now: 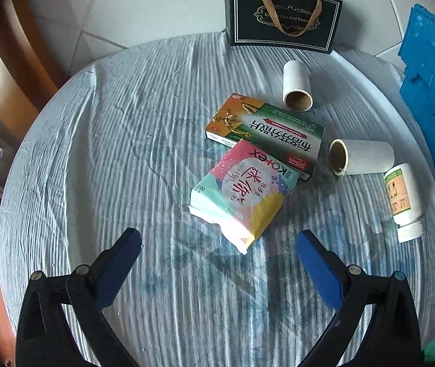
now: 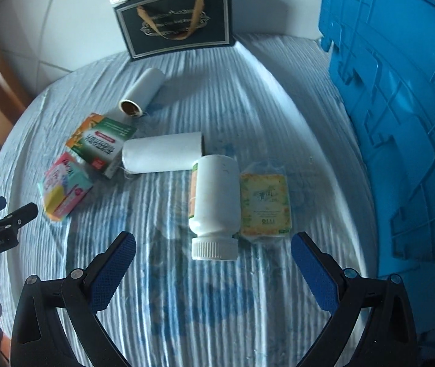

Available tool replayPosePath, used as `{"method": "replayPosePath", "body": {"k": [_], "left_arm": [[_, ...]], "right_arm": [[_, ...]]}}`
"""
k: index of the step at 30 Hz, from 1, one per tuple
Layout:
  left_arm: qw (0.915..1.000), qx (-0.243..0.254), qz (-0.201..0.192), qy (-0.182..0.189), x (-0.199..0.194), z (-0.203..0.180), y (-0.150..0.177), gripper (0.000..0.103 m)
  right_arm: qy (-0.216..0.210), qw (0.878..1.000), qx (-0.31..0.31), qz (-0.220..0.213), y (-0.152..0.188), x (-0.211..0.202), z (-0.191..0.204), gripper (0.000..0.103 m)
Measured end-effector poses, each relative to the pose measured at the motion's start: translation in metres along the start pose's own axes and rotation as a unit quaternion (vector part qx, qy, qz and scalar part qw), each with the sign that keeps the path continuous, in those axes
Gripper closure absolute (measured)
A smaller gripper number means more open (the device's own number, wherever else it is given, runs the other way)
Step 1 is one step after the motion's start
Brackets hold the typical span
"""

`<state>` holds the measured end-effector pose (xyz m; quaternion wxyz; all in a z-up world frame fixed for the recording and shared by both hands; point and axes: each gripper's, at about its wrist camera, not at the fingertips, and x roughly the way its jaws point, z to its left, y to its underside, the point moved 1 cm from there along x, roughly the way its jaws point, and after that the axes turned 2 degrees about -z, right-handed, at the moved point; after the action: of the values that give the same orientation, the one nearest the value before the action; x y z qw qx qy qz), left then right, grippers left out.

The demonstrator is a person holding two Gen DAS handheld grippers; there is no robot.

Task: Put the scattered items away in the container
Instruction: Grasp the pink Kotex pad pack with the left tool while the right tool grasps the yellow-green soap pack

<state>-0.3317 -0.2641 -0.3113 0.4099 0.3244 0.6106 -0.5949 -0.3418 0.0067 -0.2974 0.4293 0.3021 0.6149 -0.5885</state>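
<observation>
My left gripper [image 1: 217,244] is open, just short of a pastel Kotex pack [image 1: 243,194] lying on the striped cloth. Behind the pack lies a green-and-orange medicine box [image 1: 266,133], with two white rolls [image 1: 297,85] [image 1: 362,157] and a white bottle [image 1: 404,198] to the right. My right gripper [image 2: 213,249] is open, its fingers spread either side of the white bottle [image 2: 216,197], cap toward me. A yellow packet [image 2: 265,206] lies against the bottle's right side. The blue crate [image 2: 401,107] stands at the right.
A dark gift bag [image 1: 281,15] with gold handles stands at the table's far edge. The round table [image 1: 95,153] drops off to tiled floor beyond. The left gripper's fingers [image 2: 6,211] show at the left edge of the right wrist view. Wooden furniture stands at the left.
</observation>
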Motion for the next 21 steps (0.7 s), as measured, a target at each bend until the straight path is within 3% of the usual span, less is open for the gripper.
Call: {"method": "replayPosePath", "body": {"k": [10, 17, 21], "left_arm": [[0.9969, 0.059, 0.048, 0.022, 0.056, -0.014, -0.026, 0.000], [0.9938, 0.065, 0.086, 0.029, 0.093, -0.026, -0.023, 0.000], [0.9945, 0.047, 0.082, 0.047, 0.095, -0.021, -0.023, 0.000]], "right_arm": [[0.030, 0.999, 0.029, 0.004, -0.029, 0.015, -0.017, 0.000], [0.071, 0.995, 0.063, 0.020, -0.038, 0.029, -0.047, 0.002], [0.084, 0.994, 0.057, 0.039, -0.038, 0.043, -0.055, 0.032]]}}
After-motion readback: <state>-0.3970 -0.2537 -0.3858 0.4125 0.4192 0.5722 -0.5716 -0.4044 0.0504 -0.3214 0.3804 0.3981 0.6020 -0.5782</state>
